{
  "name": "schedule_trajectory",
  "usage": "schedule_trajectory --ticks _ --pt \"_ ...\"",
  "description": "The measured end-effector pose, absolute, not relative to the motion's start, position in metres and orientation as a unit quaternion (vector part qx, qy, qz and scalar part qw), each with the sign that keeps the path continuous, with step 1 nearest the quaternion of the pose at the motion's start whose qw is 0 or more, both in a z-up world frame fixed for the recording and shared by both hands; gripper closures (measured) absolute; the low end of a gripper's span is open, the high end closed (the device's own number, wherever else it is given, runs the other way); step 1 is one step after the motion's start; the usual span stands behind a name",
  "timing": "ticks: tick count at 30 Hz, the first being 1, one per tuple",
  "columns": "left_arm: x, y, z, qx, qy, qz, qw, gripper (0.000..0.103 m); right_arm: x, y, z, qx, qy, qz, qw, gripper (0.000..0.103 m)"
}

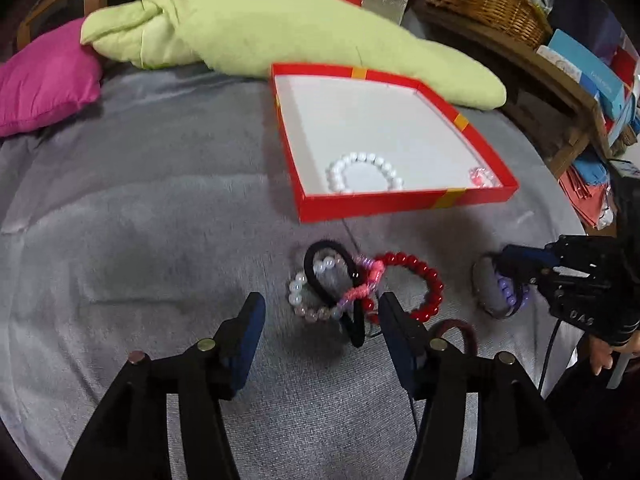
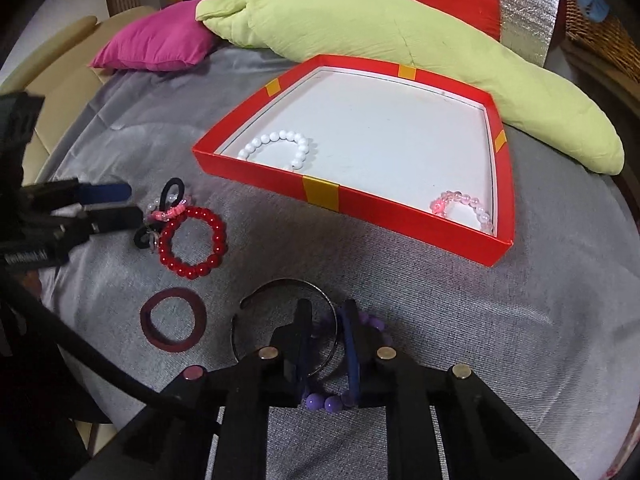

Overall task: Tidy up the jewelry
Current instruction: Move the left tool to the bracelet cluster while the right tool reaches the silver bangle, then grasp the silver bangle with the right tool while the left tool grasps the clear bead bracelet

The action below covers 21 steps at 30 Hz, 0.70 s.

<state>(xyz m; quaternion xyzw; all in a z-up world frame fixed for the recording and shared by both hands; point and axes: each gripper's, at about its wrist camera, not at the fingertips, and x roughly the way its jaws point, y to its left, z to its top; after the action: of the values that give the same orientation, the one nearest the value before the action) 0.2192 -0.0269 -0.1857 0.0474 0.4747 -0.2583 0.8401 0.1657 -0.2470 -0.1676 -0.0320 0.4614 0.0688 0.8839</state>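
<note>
A red box [image 1: 400, 204] [image 2: 352, 200] with a white floor holds a white bead bracelet [image 1: 364, 172] [image 2: 280, 148] and a pink-clear bracelet [image 2: 460, 206] [image 1: 482, 176]. On the grey cloth lies a tangle: black hair tie [image 1: 320, 276] [image 2: 170, 188], clear bead bracelet [image 1: 298, 294], pink braided band [image 1: 370, 280], red bead bracelet [image 1: 430, 286] [image 2: 192, 240]. My left gripper [image 1: 320, 312] [image 2: 120, 204] is open just in front of the tangle. My right gripper [image 2: 326, 316] [image 1: 508, 280] is shut on a purple bead bracelet [image 2: 324, 402] [image 1: 510, 294], next to a thin metal bangle [image 2: 280, 288].
A dark red ring bangle [image 2: 174, 320] [image 1: 460, 330] lies left of the right gripper. A green pillow [image 1: 280, 28] [image 2: 400, 36] and a magenta cushion [image 1: 44, 76] [image 2: 160, 40] lie behind the box. Wicker baskets and shelves [image 1: 500, 4] stand at the right.
</note>
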Motion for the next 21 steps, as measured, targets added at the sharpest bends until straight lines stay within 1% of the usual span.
schedule_trajectory --ticks 3,8,13,14,15,16,17,19,21 --pt "0.222 -0.028 -0.191 0.038 0.488 -0.257 0.833 0.039 0.168 -0.25 -0.165 -0.011 0.464 0.076 0.883 0.085" --pt "0.217 -0.04 -0.196 0.071 0.487 -0.267 0.829 0.039 0.168 -0.253 -0.167 -0.004 0.47 0.072 0.88 0.084" --pt "0.219 -0.041 -0.194 0.074 0.474 -0.266 0.836 0.039 0.168 -0.254 -0.168 0.0 0.467 0.072 0.881 0.084" --pt "0.22 -0.039 -0.193 0.069 0.469 -0.265 0.84 0.04 0.169 -0.254 -0.167 0.003 0.467 0.073 0.881 0.084" --pt "0.222 -0.035 -0.189 0.06 0.459 -0.261 0.847 0.049 0.169 -0.254 -0.167 0.004 0.466 0.073 0.882 0.084" --pt "0.224 -0.029 -0.186 0.05 0.453 -0.254 0.853 0.061 0.169 -0.255 -0.167 0.006 0.467 0.074 0.881 0.084" --pt "0.227 -0.024 -0.184 0.037 0.45 -0.249 0.857 0.066 0.169 -0.256 -0.166 0.009 0.466 0.075 0.881 0.084" --pt "0.235 -0.01 -0.181 -0.002 0.45 -0.233 0.862 0.079 0.169 -0.257 -0.164 0.016 0.464 0.078 0.882 0.084" --pt "0.24 0.001 -0.182 -0.021 0.453 -0.213 0.865 0.084 0.169 -0.26 -0.162 0.027 0.464 0.085 0.881 0.084"
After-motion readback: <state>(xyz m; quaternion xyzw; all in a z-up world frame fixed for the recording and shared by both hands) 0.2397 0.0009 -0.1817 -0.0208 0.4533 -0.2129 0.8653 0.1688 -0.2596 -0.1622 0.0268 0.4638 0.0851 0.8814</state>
